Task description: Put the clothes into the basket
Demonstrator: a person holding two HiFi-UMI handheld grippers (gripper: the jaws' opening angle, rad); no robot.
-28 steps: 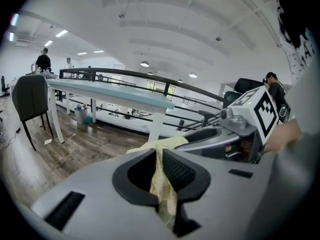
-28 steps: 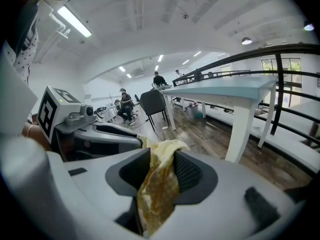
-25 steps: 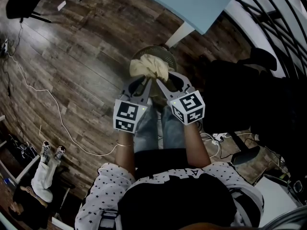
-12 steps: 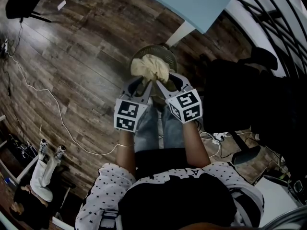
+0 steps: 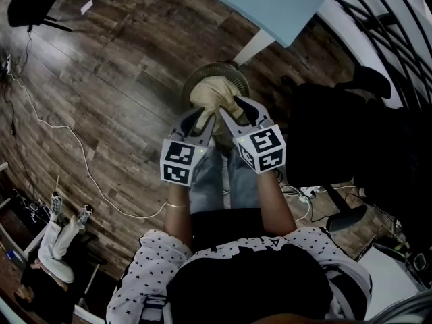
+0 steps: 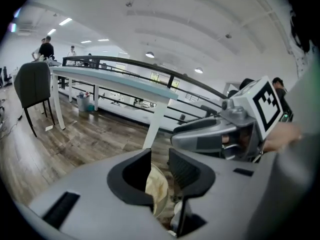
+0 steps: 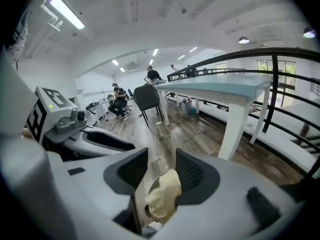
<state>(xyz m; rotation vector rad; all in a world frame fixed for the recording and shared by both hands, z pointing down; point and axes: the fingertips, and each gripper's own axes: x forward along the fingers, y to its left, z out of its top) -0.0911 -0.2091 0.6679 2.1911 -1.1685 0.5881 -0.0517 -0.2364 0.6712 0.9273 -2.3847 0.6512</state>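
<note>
Head view: crumpled cream cloth (image 5: 214,94) sits in the round grey ribbed basket (image 5: 228,69), both tools' jaws apart

Nearest the camera is the person's black top with white star-printed sleeves (image 5: 145,265), and past it the blue jeans (image 5: 206,177). Both forearms reach forward side by side. The left grey two-jaw gripper (image 5: 200,117) and the right grey two-jaw gripper (image 5: 235,109) angle downward. Their marker cubes are close together and their fingertips are at the near side of the cloth.

In the left gripper view the jaws stand apart, having just been opening. A fold of the cloth shows low in the gap between them, and neither pad presses on it. In the right gripper view the jaws are likewise spread after just opening. There the cloth bulges up into the gap, close against the right-hand pad but not pinched; whether it touches that pad I cannot tell.

The cloth lies bunched inside the basket, which stands on the dark wooden plank floor (image 5: 121,79) just ahead of the person's knees. Just beyond the basket rises the white table leg (image 5: 254,46) under the pale blue tabletop (image 5: 270,5). A thin white cable (image 5: 84,160) trails over the floor to the left, well apart from the basket.
</note>
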